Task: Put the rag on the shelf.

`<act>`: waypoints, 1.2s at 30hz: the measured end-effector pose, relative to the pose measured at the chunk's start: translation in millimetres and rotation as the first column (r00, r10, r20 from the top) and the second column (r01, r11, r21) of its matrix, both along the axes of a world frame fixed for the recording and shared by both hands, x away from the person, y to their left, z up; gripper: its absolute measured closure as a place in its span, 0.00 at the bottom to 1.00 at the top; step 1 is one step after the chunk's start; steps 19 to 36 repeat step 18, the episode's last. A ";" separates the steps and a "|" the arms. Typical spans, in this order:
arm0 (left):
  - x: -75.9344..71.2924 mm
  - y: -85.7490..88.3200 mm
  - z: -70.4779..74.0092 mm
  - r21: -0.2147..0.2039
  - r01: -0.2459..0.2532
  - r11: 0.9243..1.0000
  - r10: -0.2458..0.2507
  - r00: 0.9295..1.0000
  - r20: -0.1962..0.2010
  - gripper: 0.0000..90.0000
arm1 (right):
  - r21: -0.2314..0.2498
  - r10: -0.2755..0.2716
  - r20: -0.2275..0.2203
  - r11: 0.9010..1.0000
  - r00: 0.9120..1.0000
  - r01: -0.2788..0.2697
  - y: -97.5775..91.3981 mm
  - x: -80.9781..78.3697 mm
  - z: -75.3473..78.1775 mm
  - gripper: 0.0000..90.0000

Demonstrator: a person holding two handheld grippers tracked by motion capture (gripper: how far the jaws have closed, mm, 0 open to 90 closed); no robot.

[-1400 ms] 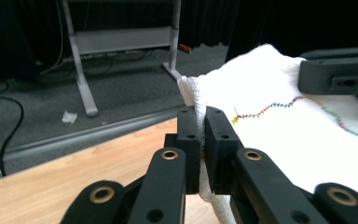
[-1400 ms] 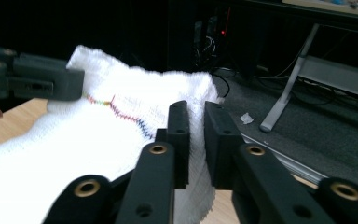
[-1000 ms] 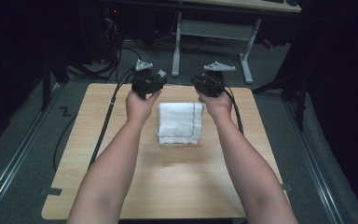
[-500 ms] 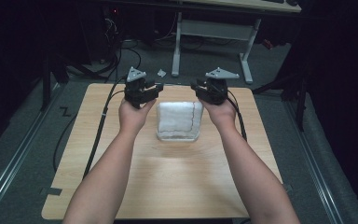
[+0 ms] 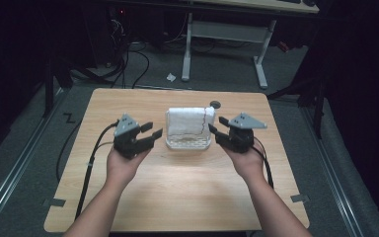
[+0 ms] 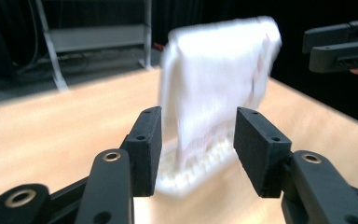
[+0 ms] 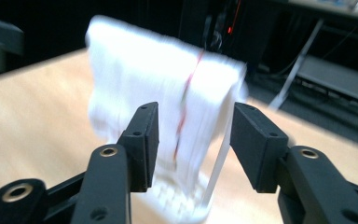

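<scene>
Since a second ago both hands have pulled back toward the near edge: left gripper [image 5: 150, 134] and right gripper [image 5: 216, 127] now flank the white towel [image 5: 189, 122], jaws spread and empty, towel seemingly draped over a small rack [image 5: 187, 144] mid-surface [image 5: 177, 197], so likely released.

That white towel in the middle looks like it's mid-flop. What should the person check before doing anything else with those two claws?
1. Left gripper open: ok, its jaws are apart.
2. Right gripper open: ok, its jaws are apart too.
3. Neither gripper holds the towel: ok, both sit beside it, apart from it.
4. Towel settled and flat: not ok, one half stands up above the half lying on the wooden table, blurred in both gripper views.
5. Red thread on the towel caught on something: cannot tell.
</scene>
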State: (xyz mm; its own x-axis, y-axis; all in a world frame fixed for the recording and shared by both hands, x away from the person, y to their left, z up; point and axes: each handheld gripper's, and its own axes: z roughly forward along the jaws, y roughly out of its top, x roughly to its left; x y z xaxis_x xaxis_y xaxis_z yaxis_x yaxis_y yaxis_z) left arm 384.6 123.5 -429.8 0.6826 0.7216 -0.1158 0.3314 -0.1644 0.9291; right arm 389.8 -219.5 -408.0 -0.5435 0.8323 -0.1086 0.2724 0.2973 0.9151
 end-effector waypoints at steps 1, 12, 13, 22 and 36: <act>-8.8 4.3 -9.4 0.007 0.007 1.000 -0.006 1.000 -0.019 0.57 | -0.014 0.000 -0.010 1.000 1.000 0.000 -0.4 -7.5 -8.3 0.58; -79.1 35.8 -90.3 0.156 -0.008 0.988 0.036 0.983 -0.179 0.58 | -0.042 -0.050 -0.180 0.998 0.982 0.043 -14.2 -69.7 -109.0 0.58; -78.2 37.6 -89.3 0.127 -0.005 0.992 0.028 0.983 -0.181 0.56 | -0.054 -0.048 -0.216 0.998 0.975 0.037 -15.4 -68.5 -110.5 0.53; -70.8 41.6 -94.0 0.099 -0.029 0.995 0.049 0.977 -0.206 0.56 | -0.033 -0.070 -0.197 0.997 0.978 0.065 -20.3 -63.5 -109.4 0.52; -70.8 41.6 -94.0 0.099 -0.029 0.995 0.049 0.977 -0.206 0.56 | -0.033 -0.070 -0.197 0.997 0.978 0.065 -20.3 -63.5 -109.4 0.52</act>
